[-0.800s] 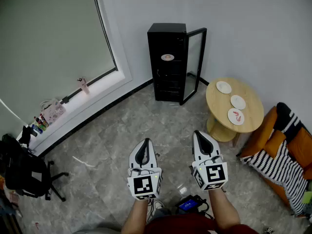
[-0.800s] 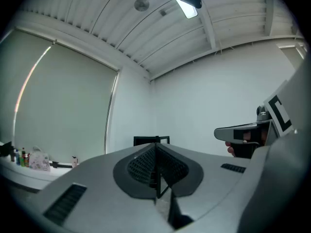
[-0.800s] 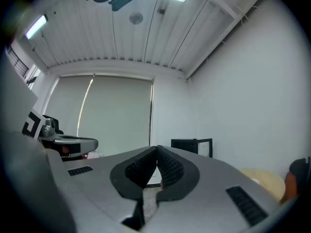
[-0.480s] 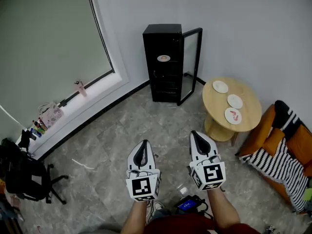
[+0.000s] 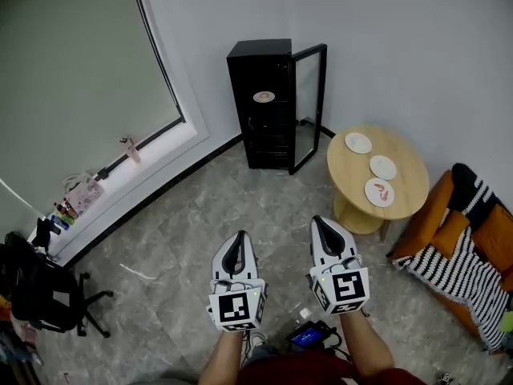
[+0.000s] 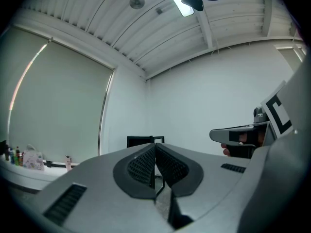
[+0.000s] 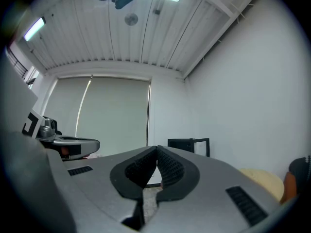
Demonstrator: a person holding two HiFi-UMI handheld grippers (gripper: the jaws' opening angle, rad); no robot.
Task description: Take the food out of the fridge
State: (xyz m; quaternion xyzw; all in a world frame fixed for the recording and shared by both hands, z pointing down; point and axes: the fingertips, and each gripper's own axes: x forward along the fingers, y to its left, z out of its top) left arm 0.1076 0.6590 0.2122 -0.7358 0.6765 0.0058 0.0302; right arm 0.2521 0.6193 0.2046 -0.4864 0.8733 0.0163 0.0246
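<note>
Although the blinded window [image 5: 72,70] fills the wall left of the fridge [image 5: 258,103], it is the black fridge in the corner that matters. Its glass door [image 5: 309,107] already stands swung out to the fridge's right, so opening it does not seem to be needed. Right of the fridge and nearer the person stands a round table [image 5: 401,203], a likely landing place.

The step in hand looks like the approach. Both grippers are held low over the floor [image 5: 200,215], well apart from the fridge and pointing toward it. The left gripper [image 5: 240,233] is clenched on nothing: its own view shows the ribbed pads pressed together with only the far-off fridge past them. The right gripper [image 5: 320,218] is likewise clamped shut and empty, with the fridge and a slice of the table showing past its pads.

Three plates [image 5: 382,167] lie on the table right of the fridge; the nearest carries something red. The food [image 5: 264,97] to be fetched sits on a small plate on an upper shelf inside the fridge, toward its open side; what it is cannot be told at this range.

The next move, as I judge it, calls for closing in on the fridge, parting one gripper's jaws, and reaching level into that shelf clear of the door.
</note>
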